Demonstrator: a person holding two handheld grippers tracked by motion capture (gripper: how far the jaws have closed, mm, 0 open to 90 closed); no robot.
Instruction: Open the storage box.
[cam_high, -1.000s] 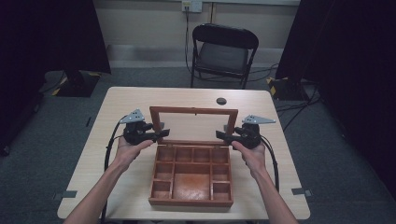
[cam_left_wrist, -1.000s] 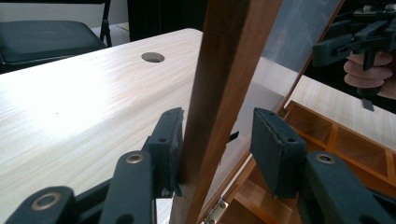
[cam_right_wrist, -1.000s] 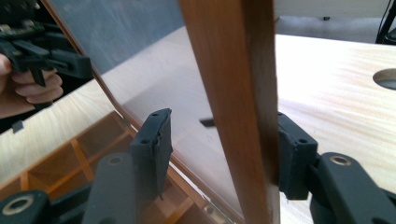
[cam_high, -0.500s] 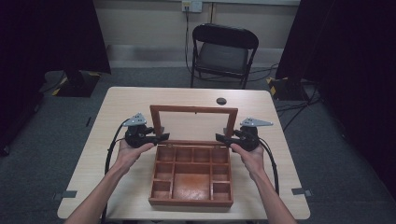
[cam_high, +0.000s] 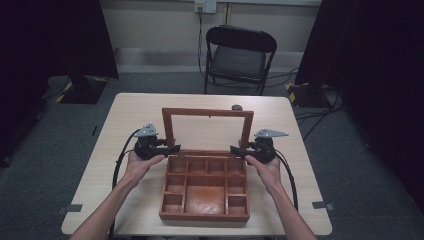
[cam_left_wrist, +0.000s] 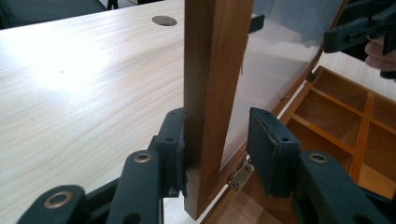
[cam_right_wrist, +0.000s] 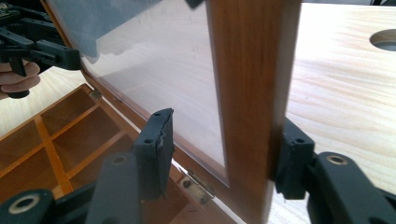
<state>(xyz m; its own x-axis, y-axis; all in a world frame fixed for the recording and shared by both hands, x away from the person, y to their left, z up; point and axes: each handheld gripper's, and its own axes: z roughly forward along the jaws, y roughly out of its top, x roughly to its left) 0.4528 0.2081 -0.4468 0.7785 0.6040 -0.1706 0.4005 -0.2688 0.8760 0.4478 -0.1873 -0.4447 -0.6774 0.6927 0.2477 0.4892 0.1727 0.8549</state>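
Standing upright at the far edge of the wooden box (cam_high: 205, 187), the glass-paned lid (cam_high: 207, 131) sits mid-surface (cam_high: 130, 107) in the high view, with the left gripper (cam_high: 172, 148) and right gripper (cam_high: 234, 149) at its two side rails. Left gripper view: fingers (cam_left_wrist: 273, 147) have just been closing, one touching the lid's rail (cam_left_wrist: 212, 93), the other just beside it. Right gripper view: fingers (cam_right_wrist: 156, 149) have also been closing around the other rail (cam_right_wrist: 252, 102), the right one touching, the left with a gap.

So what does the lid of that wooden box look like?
The lid is a reddish-brown wooden frame around a clear pane. It stands open, about upright, hinged with small brass hinges to the back of the box. The left claw and right claw each straddle a side post, one pad touching the wood.
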